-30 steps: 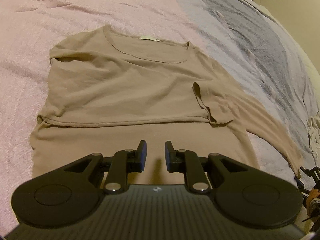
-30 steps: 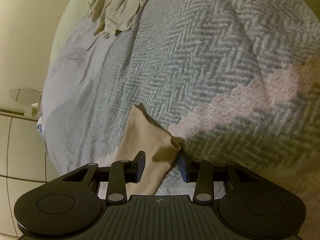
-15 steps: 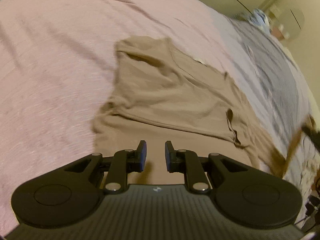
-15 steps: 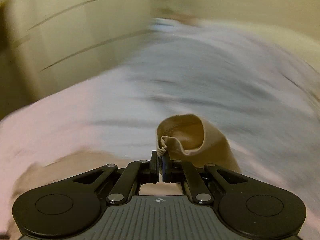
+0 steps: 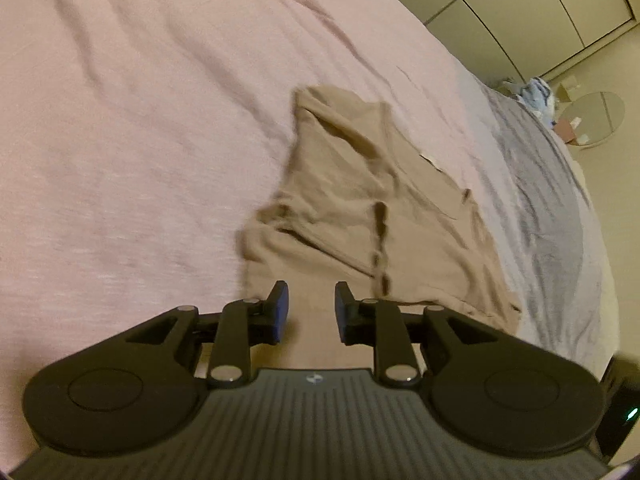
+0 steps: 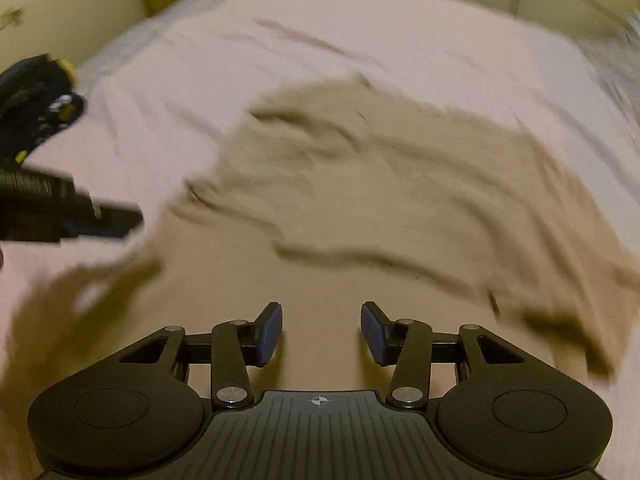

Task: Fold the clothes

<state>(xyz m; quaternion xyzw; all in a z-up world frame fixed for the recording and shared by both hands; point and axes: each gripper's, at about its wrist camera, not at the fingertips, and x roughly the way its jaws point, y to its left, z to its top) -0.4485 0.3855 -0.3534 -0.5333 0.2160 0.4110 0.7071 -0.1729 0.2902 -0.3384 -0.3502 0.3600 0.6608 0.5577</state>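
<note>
A tan long-sleeved shirt (image 5: pixel 360 216) lies spread on a bed, on the pink blanket (image 5: pixel 140 120), and serves as the landmark here. Its neckline points away from both cameras and its hem edge runs nearest them. A sleeve is folded in across its body, leaving a dark crease line down the middle in the left wrist view.

The left gripper (image 5: pixel 308 312) hovers over the shirt's near hem, jaws narrowly apart and opening, nothing between them. The right gripper (image 6: pixel 322 332) hangs over the hem too, jaws widely apart and opening, empty; this view is blurred.

Left of the shirt the pink blanket stretches broad and bare. Right of the shirt lies a grey blanket (image 5: pixel 560 216), then the bed's edge, floor and a round mirror (image 5: pixel 596 120). Beyond the shirt stand wardrobe doors (image 5: pixel 520 12).
</note>
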